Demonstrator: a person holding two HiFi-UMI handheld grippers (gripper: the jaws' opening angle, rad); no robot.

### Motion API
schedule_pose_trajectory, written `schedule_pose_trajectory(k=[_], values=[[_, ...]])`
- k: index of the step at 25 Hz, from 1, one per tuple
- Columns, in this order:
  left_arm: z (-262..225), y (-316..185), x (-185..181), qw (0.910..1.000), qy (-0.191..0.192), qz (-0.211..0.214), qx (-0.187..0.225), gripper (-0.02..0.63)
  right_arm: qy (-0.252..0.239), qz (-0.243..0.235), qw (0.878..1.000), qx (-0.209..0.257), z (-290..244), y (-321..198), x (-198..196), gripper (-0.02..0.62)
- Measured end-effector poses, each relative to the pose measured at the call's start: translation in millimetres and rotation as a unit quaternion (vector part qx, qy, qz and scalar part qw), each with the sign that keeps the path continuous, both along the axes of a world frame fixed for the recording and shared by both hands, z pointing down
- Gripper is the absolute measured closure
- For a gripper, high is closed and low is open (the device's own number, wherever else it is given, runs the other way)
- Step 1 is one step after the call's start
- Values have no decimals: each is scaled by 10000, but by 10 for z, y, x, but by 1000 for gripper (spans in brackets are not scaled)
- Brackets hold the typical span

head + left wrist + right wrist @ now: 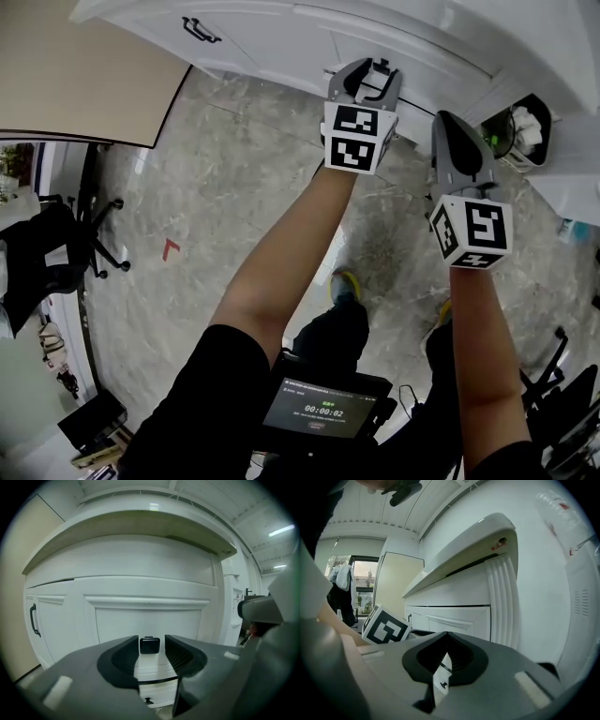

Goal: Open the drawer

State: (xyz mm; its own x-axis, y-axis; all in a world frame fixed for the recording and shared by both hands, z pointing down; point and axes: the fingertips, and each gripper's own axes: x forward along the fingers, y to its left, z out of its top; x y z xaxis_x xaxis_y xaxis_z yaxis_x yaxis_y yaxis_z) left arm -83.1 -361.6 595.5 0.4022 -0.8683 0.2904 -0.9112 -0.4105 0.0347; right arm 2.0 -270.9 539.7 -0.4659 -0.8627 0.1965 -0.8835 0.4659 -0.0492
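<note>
Tongs [151, 639] in the person's left hand are held up to a white cabinet [140, 559], their two dark halves standing apart with a small black square knob [150, 647] sitting between the tips. A sliver of white shows on each side of the knob, so the halves do not appear to be pressing on it. The knob belongs to the drawer [153, 667], a narrow white front seen straight ahead through the gap of these tongs and ending at a thin dark seam below. Under that seam, lower in the same gap, a second small black handle [148, 700] shows. Far to the left of the left tongs, a cabinet door carries a tall black bar handle [33, 619]. Above them, the cabinet's top edge juts out as a curved white overhang. The right tongs [446, 637] hang just to the right of the left pair and a little back from the cabinet; their tips are pressed together with nothing between them, leaving only a narrow wedge-shaped opening lower down through which a strip of white front shows. The left pair's black-and-white marker cube [386, 625] sits close on their left. From the head view, both bare forearms reach forward over a grey marbled floor [234, 187], a bin [520, 131] holding white scraps stands to the right of the right tongs, and a small dark screen [323, 408] rests at the person's waist below.
</note>
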Motion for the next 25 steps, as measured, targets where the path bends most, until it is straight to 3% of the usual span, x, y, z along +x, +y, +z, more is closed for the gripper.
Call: schedule_pose_trajectory(k=[4,13,25], values=[[54,-73,3,10000,1,-47,52,475,-4,151,9999,-18,39,-47,78,569],[37,-73,-12,9998,85,145,84,482,104,239,9997,-8,56,-90,111,569],[34,423,-114,9997,197,122,-84,482,57,102,9998,-177,-23,274,-24,569]])
